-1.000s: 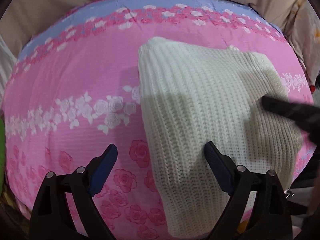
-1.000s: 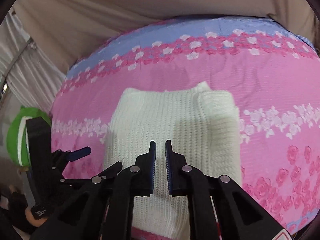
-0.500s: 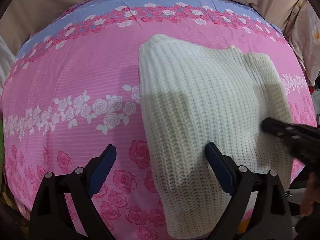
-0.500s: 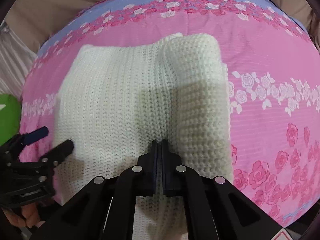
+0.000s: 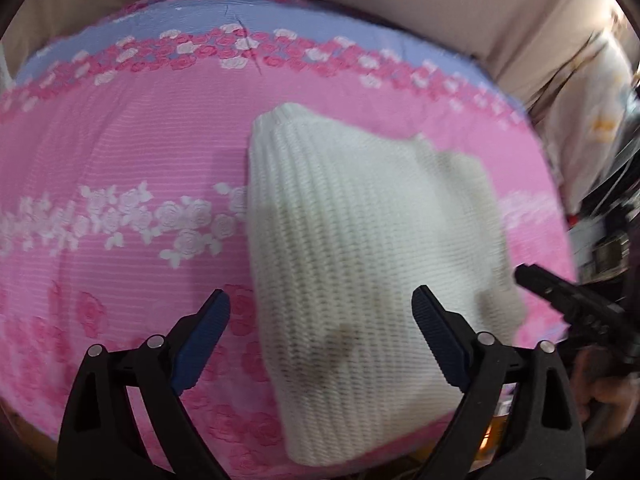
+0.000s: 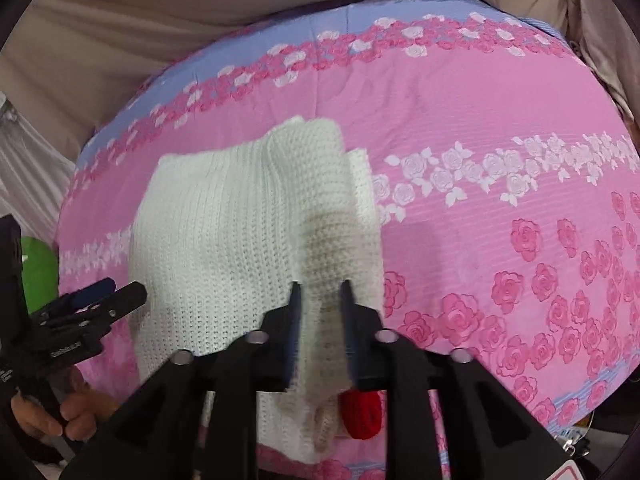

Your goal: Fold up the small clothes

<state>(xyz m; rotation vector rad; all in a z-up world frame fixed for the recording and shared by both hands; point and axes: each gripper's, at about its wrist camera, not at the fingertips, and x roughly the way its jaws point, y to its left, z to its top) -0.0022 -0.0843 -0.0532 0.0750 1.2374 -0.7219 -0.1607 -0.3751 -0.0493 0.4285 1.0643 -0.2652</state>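
A white knitted sweater [image 5: 360,248] lies on the pink rose-print bedspread [image 5: 120,168], partly folded, with its near hem toward the person and its far corners pointing at the blue band of the cover. From the left wrist view it fills the middle and right of the bed; a brownish stain shows on the knit near the lower edge.

The left gripper [image 5: 320,320] hangs just above the near part of the sweater with its blue-padded fingers [image 5: 204,328] spread wide — one over the bare bedspread, the other over the knit — and nothing between them. In the right wrist view the same tool sits at the far left, beside the sweater's left edge, with the person's hand [image 6: 52,412] wrapped round its handle.

The right gripper [image 6: 320,292] has a raised fold of the sweater's right side between its fingers — the jaws are partway closed and pinching the thick knit, which bunches up through the gap and hangs down below it. A small red knitted piece [image 6: 360,412] shows under the gripper beside that hanging fold. Beige cloth [image 6: 160,20] backs the far edge of the bed, and something green [image 6: 38,264] peeks in at the left.
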